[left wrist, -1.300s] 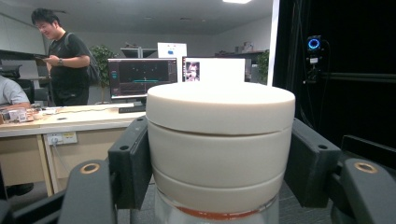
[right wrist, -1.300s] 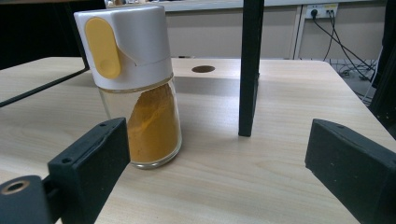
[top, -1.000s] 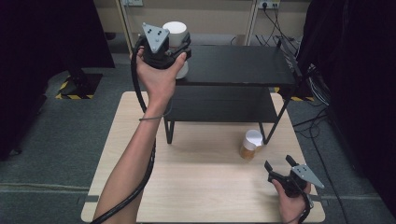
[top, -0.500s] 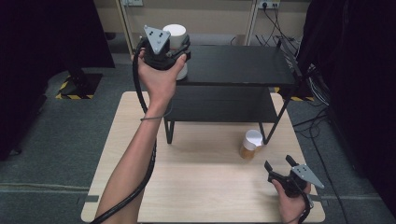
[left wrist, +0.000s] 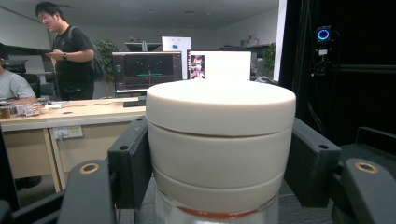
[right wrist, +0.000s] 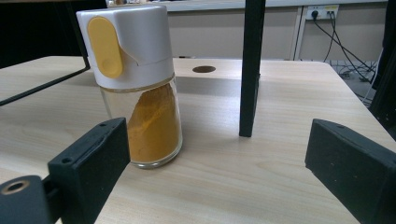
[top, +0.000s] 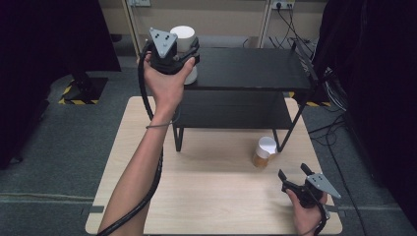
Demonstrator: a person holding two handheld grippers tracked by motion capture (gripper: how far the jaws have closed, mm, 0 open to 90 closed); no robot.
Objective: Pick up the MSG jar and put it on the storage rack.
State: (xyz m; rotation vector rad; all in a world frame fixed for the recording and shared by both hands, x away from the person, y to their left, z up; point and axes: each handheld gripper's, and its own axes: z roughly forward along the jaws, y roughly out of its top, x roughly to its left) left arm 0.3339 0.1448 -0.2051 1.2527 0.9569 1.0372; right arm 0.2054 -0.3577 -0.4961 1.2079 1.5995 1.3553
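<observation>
From the high view, my left gripper [top: 173,58] is up at the near-left corner of the top board of the black shelf [top: 246,69] that stands across the far half of the desk [top: 216,206]. Its jaws are clamped on the white-lidded jar [top: 183,39]; in the left gripper view both black jaws press flat against the sides of the white lid [left wrist: 220,140], one on each side, and below the lid I can make out a red band and a bit of clear glass. The jar stands upright, and I cannot tell whether its base rests on the shelf top or is lifted just off it. My right gripper [top: 296,178] sits low near the near-right corner of the desk, jaws spread wide with nothing between them. In the right gripper view they frame the spice bottle [right wrist: 137,88], a clear glass bottle of orange-yellow powder with a white cap and a yellow flip tab, standing upright on the desk just beside the shelf's near-right leg [right wrist: 250,70]. The bottle is ahead of the open jaws, nearer the left one, and not touched by either.
</observation>
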